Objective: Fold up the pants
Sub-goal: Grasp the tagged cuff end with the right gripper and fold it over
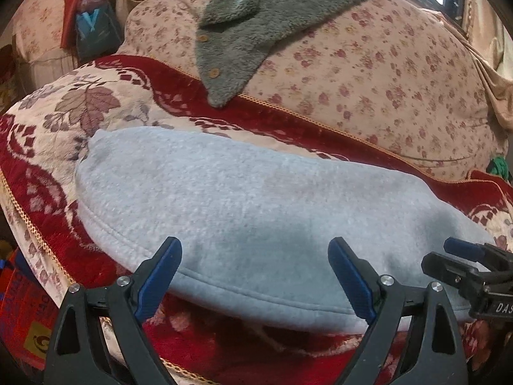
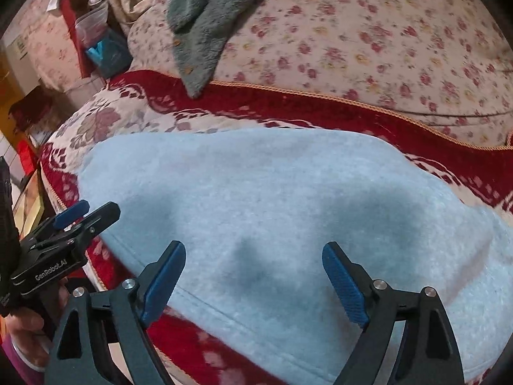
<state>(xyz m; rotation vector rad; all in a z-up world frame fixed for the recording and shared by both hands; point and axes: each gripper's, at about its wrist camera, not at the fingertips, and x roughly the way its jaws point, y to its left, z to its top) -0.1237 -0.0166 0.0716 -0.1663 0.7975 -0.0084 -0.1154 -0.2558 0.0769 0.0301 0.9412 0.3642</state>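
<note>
The light grey-blue fleece pants lie folded flat on the red and cream floral bed cover, seen again as pants in the right wrist view. My left gripper hovers open over their near hemmed edge, nothing between its blue pads. My right gripper is also open above the pants, its blue pads apart from the cloth. Each gripper shows in the other's view: the right gripper at the right edge, the left gripper at the left, held by a hand.
A grey fuzzy garment with buttons drapes over a pink flowered pillow behind the pants. Boxes and a plastic bag stand at the far left. The bed's edge with gold trim runs along the left.
</note>
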